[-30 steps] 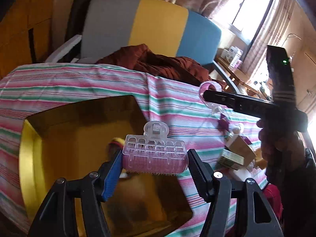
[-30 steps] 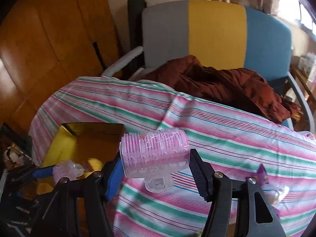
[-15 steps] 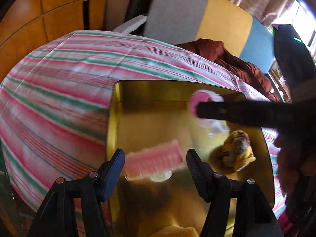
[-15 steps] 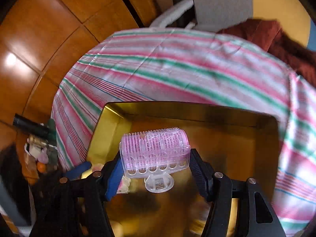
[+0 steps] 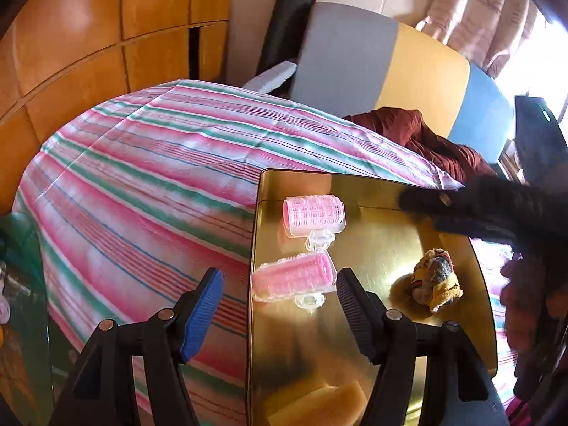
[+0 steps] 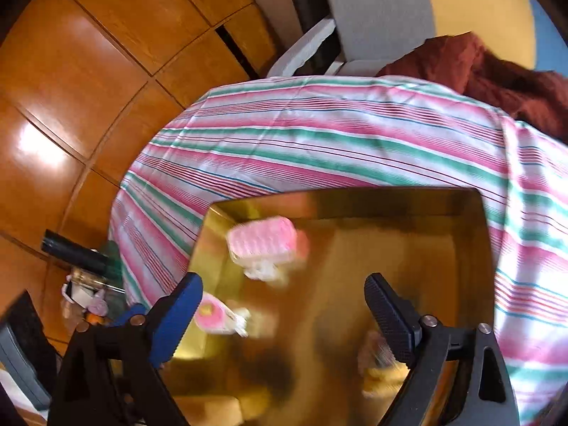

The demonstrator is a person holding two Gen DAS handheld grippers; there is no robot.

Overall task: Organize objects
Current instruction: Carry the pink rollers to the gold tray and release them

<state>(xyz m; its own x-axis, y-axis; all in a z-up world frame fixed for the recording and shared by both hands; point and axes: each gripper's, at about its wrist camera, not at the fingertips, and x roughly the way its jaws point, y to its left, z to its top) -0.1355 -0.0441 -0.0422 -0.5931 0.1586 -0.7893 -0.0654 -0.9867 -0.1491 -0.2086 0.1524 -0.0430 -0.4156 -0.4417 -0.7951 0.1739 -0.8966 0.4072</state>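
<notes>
Two pink hair rollers lie in the gold tray [image 5: 376, 365]: the near roller [image 5: 294, 277] and the far roller [image 5: 314, 213]. My left gripper [image 5: 278, 314] hangs open just above the near roller, nothing between its fingers. In the right wrist view the far roller [image 6: 262, 243] lies blurred in the tray [image 6: 468, 248] and the near roller [image 6: 211, 314] shows end-on by the blue finger. My right gripper [image 6: 284, 319] is open and empty above the tray. In the left wrist view the right gripper [image 5: 458, 209] reaches in from the right.
A small yellow plush toy [image 5: 435, 280] and a tan sponge [image 5: 319, 404] lie in the tray. The striped cloth [image 5: 149, 184] covers the table. A chair [image 5: 383, 60] with a maroon garment [image 5: 426, 138] stands behind. Wooden floor [image 6: 88, 71] lies at left, with clutter [image 6: 88, 294] below the table edge.
Both grippers let go of their pink rollers, which now lie in the gold tray. The right gripper opened over the tray in the last half second; the left pulled back a little.
</notes>
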